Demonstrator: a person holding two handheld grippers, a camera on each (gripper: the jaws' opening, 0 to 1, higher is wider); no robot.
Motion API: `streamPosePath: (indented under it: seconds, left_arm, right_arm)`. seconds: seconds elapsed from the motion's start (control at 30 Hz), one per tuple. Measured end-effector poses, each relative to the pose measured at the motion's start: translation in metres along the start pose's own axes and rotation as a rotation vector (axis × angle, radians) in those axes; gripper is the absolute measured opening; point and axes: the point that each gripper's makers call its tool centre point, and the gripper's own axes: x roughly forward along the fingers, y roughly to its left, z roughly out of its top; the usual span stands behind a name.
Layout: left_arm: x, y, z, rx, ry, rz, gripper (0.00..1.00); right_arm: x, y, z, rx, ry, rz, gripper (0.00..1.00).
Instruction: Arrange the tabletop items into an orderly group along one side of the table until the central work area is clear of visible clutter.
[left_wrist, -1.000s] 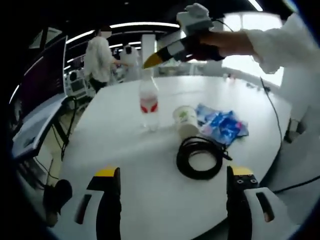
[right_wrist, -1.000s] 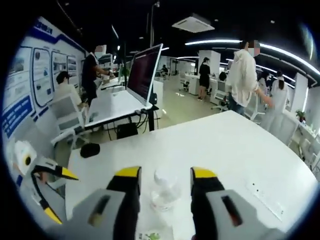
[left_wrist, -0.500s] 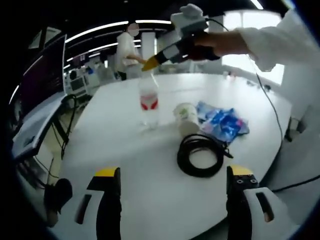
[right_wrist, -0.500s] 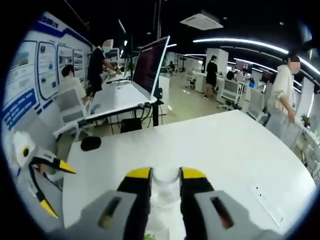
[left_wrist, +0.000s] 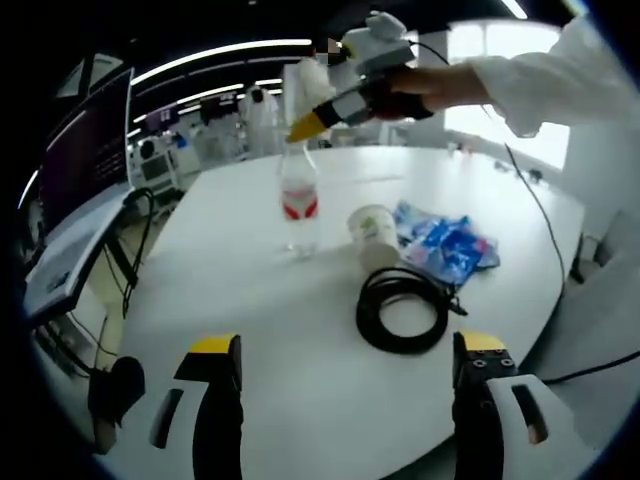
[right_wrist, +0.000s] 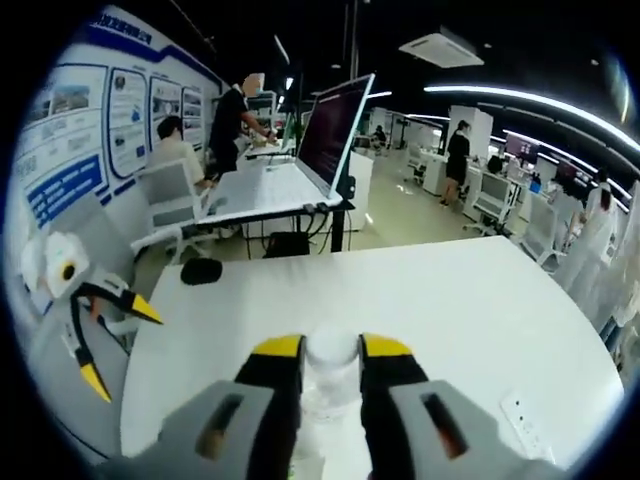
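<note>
Water bottle (left_wrist: 299, 196) stands upright on the white table (left_wrist: 300, 340), its cap clamped between the jaws of the right gripper (right_wrist: 331, 352), which reaches in from above. Beside it lie a paper cup (left_wrist: 372, 232), a blue packet (left_wrist: 445, 246) and a black cable coil (left_wrist: 404, 310). Nearer, the left gripper (left_wrist: 345, 350) hovers wide apart, holding nothing.

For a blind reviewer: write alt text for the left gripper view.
The right gripper is shut on the neck of a clear bottle with a red label, upright on a round white table. Beside the bottle lie a tipped paper cup, a crumpled blue wrapper and a coiled black cable. The left gripper is open at the table's near side.
</note>
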Motion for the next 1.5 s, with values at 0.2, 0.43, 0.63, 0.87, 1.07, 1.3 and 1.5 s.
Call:
streamPosePath:
  seconds: [0.2,0.43,0.63,0.87,1.07,1.3,1.5]
  left_arm:
    - [0.000,0.000,-0.003,0.004,0.013,-0.001,0.83]
    - [0.000,0.000,-0.004,0.005,0.022,-0.007,0.83]
    - [-0.001,0.001,-0.005,0.001,0.023,-0.006,0.83]
    - [-0.002,0.001,-0.005,-0.004,0.023,-0.003,0.83]
    - [-0.002,0.001,-0.005,-0.006,0.026,-0.004,0.83]
    - [-0.001,0.000,-0.006,-0.002,0.031,-0.009,0.83]
    - [-0.001,-0.003,-0.007,0.000,0.039,-0.015,0.83]
  right_arm:
    - [0.001,0.001,0.000,0.004,-0.008,0.007,0.19]
    - [0.005,0.003,-0.005,-0.017,0.021,-0.002,0.20]
    - [0.007,-0.001,-0.006,0.040,0.012,-0.003,0.21]
    - [0.011,0.002,-0.011,0.057,0.016,0.007,0.35]
    - [0.008,0.001,-0.017,0.104,0.029,-0.004,0.38]
    - [-0.001,0.010,-0.031,0.150,0.042,-0.008,0.40]
    - [-0.007,0.020,-0.048,0.178,0.064,0.001,0.40]
